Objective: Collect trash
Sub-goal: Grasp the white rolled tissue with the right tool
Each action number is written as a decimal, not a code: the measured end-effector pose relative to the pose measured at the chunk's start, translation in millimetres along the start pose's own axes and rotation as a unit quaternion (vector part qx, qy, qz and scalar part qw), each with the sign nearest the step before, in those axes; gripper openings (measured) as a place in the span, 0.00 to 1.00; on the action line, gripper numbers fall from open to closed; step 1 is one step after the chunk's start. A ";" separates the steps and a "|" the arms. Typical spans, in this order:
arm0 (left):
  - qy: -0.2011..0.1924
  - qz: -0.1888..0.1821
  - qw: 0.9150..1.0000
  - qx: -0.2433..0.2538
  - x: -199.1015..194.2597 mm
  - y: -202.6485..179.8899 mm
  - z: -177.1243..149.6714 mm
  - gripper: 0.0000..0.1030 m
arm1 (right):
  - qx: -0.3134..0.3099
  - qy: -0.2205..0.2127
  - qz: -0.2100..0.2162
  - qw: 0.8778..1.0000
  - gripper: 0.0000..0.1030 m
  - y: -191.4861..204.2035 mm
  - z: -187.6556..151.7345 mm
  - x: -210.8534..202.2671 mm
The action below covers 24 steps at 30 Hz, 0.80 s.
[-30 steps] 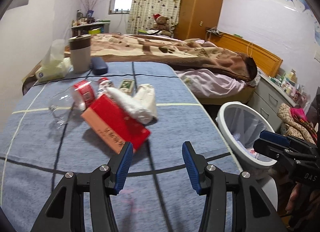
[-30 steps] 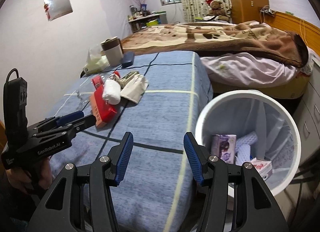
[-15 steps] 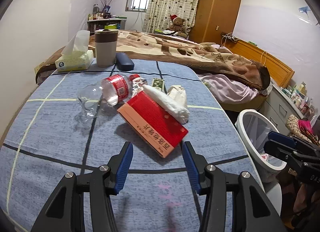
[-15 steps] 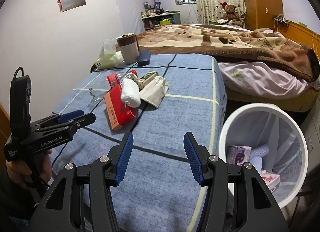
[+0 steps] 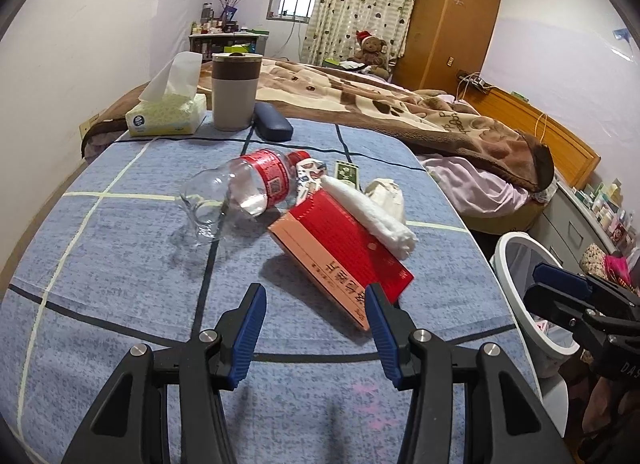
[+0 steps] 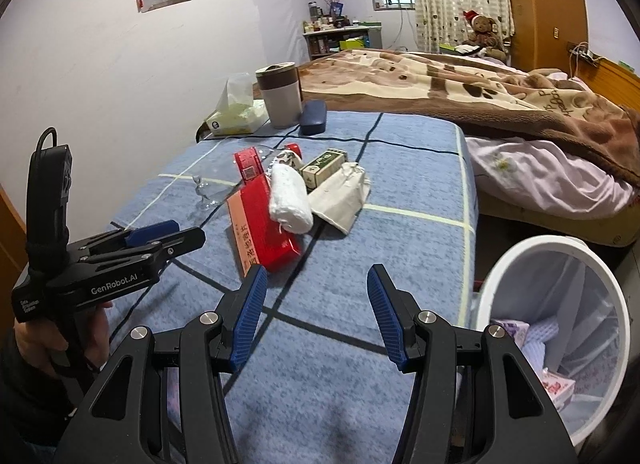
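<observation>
Hovering over the near edge of the blue checked table cover (image 5: 120,264), the left gripper (image 5: 316,328) has its blue-padded jaws apart with nothing between them. The red box (image 5: 344,252) is the landmark: it lies tilted in the middle of the cover, and its near corner sits just ahead of the left gripper's right pad. A rolled white tissue wad (image 5: 372,212) rests on the red box's top edge. Behind and to the left of the red box, touching it, a clear plastic bottle (image 5: 240,188) with a red label lies on its side. A small green-and-white box (image 6: 323,165) and a white cloth pouch (image 6: 340,196) lie just beyond the red box on its far right side. Well behind the red box, at the far end of the cover, stand a tissue pack (image 5: 166,116), a grey and brown cup (image 5: 235,92) and a dark blue case (image 5: 273,127). To the right of the red box, off the edge of the cover and lower, stands the white trash bin (image 6: 600,276), lined with a bag and already holding a few small packets.

The right gripper (image 6: 316,320) hangs over the cover on the near right side of the red box, between it and the bin; its jaws are also spread and empty. In the right wrist view a hand (image 6: 44,344) grips the handle of the left gripper, near the left of the red box.
</observation>
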<state>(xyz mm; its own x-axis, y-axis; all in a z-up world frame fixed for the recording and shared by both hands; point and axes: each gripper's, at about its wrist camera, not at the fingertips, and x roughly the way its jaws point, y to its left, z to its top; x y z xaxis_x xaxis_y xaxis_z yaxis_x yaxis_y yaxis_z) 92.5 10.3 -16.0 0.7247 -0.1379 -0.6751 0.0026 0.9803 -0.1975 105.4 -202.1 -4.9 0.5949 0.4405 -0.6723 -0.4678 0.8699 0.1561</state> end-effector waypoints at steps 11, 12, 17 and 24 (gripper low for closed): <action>0.005 0.010 1.000 -0.020 11.8 24.1 4.7 0.50 | -0.005 0.016 0.014 1.000 0.52 8.7 14.6 33.6; 0.005 0.011 1.000 -0.021 13.4 26.1 4.5 0.50 | -0.005 0.018 0.015 1.000 0.51 8.9 15.7 37.3; 0.011 0.006 1.000 -0.028 21.4 33.4 4.0 0.50 | -0.004 0.029 0.018 0.999 0.50 10.7 21.8 56.3; 0.018 -0.004 0.999 -0.038 32.3 44.3 5.9 0.50 | -0.005 0.043 0.026 0.999 0.43 14.8 29.0 80.3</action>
<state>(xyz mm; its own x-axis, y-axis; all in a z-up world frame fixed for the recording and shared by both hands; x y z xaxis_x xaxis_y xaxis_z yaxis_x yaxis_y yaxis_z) 120.1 50.1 -42.3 0.6990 -0.1515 -0.6989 -0.0455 0.9659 -0.2549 165.2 -147.4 -35.6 0.5123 0.4633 -0.7231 -0.5032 0.8442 0.1844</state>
